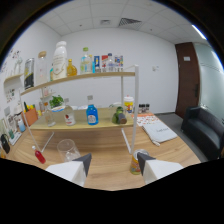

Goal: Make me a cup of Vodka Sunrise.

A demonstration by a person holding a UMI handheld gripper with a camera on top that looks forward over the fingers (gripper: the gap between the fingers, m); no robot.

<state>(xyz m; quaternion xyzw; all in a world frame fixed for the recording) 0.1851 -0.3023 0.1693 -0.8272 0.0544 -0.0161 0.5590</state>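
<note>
I see my gripper [113, 163] with fingers apart, nothing between them. Clear cup [67, 149] sits on the table [107, 170], just ahead of the left finger. Blue bottle [92, 114] stands on the lower shelf [82, 126] beyond, among others.

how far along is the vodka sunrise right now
Hardly started, by the look of it. Done: nothing visible; the clear cup ahead of the left finger looks empty. In hand: nothing; the gripper is open, fingers apart over the wooden table. Left: fetching bottles, such as the blue bottle on the lower shelf, then pouring.
</note>
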